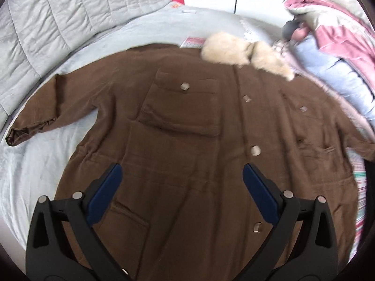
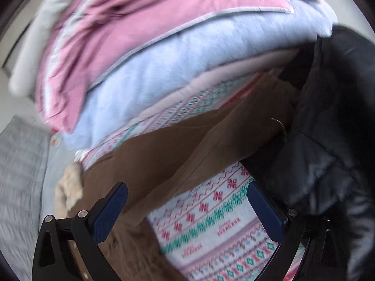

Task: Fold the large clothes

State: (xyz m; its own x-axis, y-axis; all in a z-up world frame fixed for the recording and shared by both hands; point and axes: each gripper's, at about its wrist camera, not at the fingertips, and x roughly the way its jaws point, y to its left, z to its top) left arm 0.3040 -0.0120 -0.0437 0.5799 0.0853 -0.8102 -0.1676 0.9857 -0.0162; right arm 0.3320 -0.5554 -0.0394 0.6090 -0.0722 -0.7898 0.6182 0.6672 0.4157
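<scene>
A large brown coat with pale buttons and a cream fur collar lies spread flat, front up, on a bed with a light grey sheet. Its left sleeve stretches out to the left. My left gripper hovers open and empty above the coat's lower front. In the right wrist view, my right gripper is open and empty over the coat's right sleeve, which lies on a patterned blanket. The fur collar also shows there at the lower left.
A pile of pink and light blue bedding is stacked at the coat's right side, also seen in the left wrist view. A black puffy jacket lies at the right. A grey quilted headboard runs along the left.
</scene>
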